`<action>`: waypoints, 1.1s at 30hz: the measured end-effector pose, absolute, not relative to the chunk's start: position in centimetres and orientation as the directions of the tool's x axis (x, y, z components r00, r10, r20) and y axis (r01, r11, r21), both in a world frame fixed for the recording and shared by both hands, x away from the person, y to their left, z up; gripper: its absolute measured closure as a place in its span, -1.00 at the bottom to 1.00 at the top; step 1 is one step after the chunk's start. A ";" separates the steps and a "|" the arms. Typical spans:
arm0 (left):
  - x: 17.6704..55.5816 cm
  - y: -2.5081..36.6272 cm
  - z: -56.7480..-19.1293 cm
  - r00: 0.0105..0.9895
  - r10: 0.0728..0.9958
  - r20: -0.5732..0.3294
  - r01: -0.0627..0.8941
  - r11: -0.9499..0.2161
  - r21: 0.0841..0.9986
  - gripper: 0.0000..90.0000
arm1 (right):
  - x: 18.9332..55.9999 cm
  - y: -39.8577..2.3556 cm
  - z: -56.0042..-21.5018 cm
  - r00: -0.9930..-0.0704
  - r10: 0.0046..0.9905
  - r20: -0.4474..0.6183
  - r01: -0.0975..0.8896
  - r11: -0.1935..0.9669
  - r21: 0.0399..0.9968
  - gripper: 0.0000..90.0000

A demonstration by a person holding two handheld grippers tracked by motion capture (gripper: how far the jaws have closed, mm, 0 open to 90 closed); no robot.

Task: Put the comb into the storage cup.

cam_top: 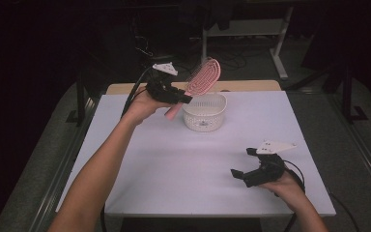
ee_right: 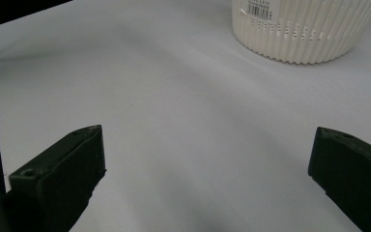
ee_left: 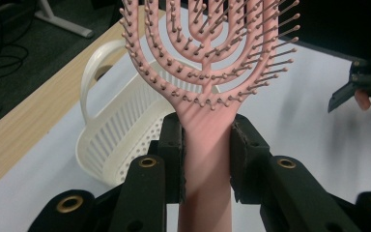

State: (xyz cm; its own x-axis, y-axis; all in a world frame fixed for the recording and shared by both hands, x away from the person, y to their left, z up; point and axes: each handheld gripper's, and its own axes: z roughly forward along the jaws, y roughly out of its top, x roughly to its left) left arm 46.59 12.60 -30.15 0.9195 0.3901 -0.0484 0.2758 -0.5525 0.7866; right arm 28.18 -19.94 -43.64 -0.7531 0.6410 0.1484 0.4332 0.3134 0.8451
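We work at a white table (cam_top: 174, 164) in a dark room, a wooden strip along its far edge. Our left gripper (ee_left: 206, 159) is clenched on the handle of the pink hairbrush (cam_top: 200, 82), raised beside the white basket (cam_top: 204, 112) near the far edge. Our right gripper (cam_top: 251, 166) hangs released over bare tabletop. The brush head is cut off in the left gripper view.

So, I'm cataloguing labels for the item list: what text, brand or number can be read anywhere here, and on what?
White basket: a small sticker with a barcode and a line of print near its rim, too small and blurred to read.
Pink hairbrush: no text visible.
White table: none.
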 end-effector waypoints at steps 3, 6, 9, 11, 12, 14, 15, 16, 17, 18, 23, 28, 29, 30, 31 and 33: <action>47.0 11.9 -30.2 0.923 0.383 -0.034 0.260 -0.556 0.790 0.56 | 28.2 -20.0 -43.7 -0.752 0.641 0.152 0.435 0.310 0.845 -1.00; 47.4 11.1 -30.3 0.925 0.379 -0.031 0.252 -0.549 0.797 0.56 | 28.2 -20.0 -43.7 -0.752 0.641 0.154 0.435 0.307 0.846 -1.00; 47.9 10.5 -30.5 0.925 0.380 -0.029 0.249 -0.546 0.800 0.56 | 28.2 -20.0 -43.7 -0.755 0.638 0.153 0.433 0.310 0.846 -1.00; 48.2 10.2 -30.5 0.925 0.379 -0.030 0.249 -0.544 0.801 0.56 | 28.1 -20.0 -43.7 -0.754 0.638 0.156 0.437 0.308 0.845 -1.00; 48.4 10.0 -30.6 0.926 0.377 -0.031 0.247 -0.543 0.803 0.56 | 28.1 -20.0 -43.7 -0.754 0.638 0.154 0.434 0.308 0.847 -1.00; 48.6 9.7 -30.6 0.927 0.374 -0.029 0.244 -0.541 0.805 0.56 | 28.1 -20.0 -43.7 -0.753 0.639 0.156 0.436 0.309 0.845 -1.00; 48.8 9.6 -30.6 0.926 0.377 -0.035 0.247 -0.532 0.810 0.56 | 28.1 -20.0 -43.7 -0.753 0.639 0.156 0.437 0.308 0.845 -1.00; 48.9 9.5 -30.7 0.926 0.375 -0.035 0.246 -0.532 0.811 0.56 | 28.1 -20.0 -43.7 -0.754 0.638 0.155 0.435 0.308 0.846 -1.00; 49.1 9.3 -30.7 0.926 0.375 -0.030 0.243 -0.534 0.810 0.56 | 28.1 -20.0 -43.7 -0.755 0.637 0.156 0.436 0.308 0.846 -1.00; 49.3 9.2 -30.7 0.926 0.377 -0.030 0.242 -0.532 0.812 0.56 | 28.1 -19.9 -43.7 -0.757 0.635 0.154 0.433 0.311 0.846 -1.00; 50.0 8.5 -31.0 0.927 0.372 -0.046 0.248 -0.515 0.821 0.56 | 28.1 -19.9 -43.7 -0.759 0.633 0.151 0.431 0.314 0.846 -1.00; 50.4 7.8 -31.0 0.931 0.364 -0.033 0.228 -0.508 0.831 0.56 | 28.1 -19.9 -43.7 -0.757 0.634 0.155 0.434 0.312 0.845 -1.00; 50.5 7.6 -31.0 0.933 0.360 -0.026 0.220 -0.510 0.832 0.56 | 28.1 -19.9 -43.7 -0.758 0.634 0.155 0.434 0.312 0.845 -1.00; 50.5 7.5 -31.0 0.933 0.359 -0.029 0.221 -0.505 0.834 0.56 | 28.1 -19.9 -43.7 -0.758 0.634 0.155 0.434 0.312 0.845 -1.00; 50.6 7.3 -31.1 0.933 0.360 -0.023 0.216 -0.506 0.835 0.56 | 28.1 -19.9 -43.7 -0.758 0.633 0.155 0.433 0.312 0.846 -1.00; 50.7 7.1 -31.3 0.932 0.361 -0.019 0.214 -0.506 0.835 0.56 | 28.1 -19.9 -43.7 -0.758 0.633 0.155 0.433 0.312 0.846 -1.00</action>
State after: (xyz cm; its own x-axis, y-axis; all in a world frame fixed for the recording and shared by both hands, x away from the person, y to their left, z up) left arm 50.71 7.14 -31.29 0.9323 0.3612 -0.0195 0.2137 -0.5064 0.8354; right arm 28.12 -19.91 -43.71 -0.7584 0.6331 0.1552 0.4332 0.3116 0.8457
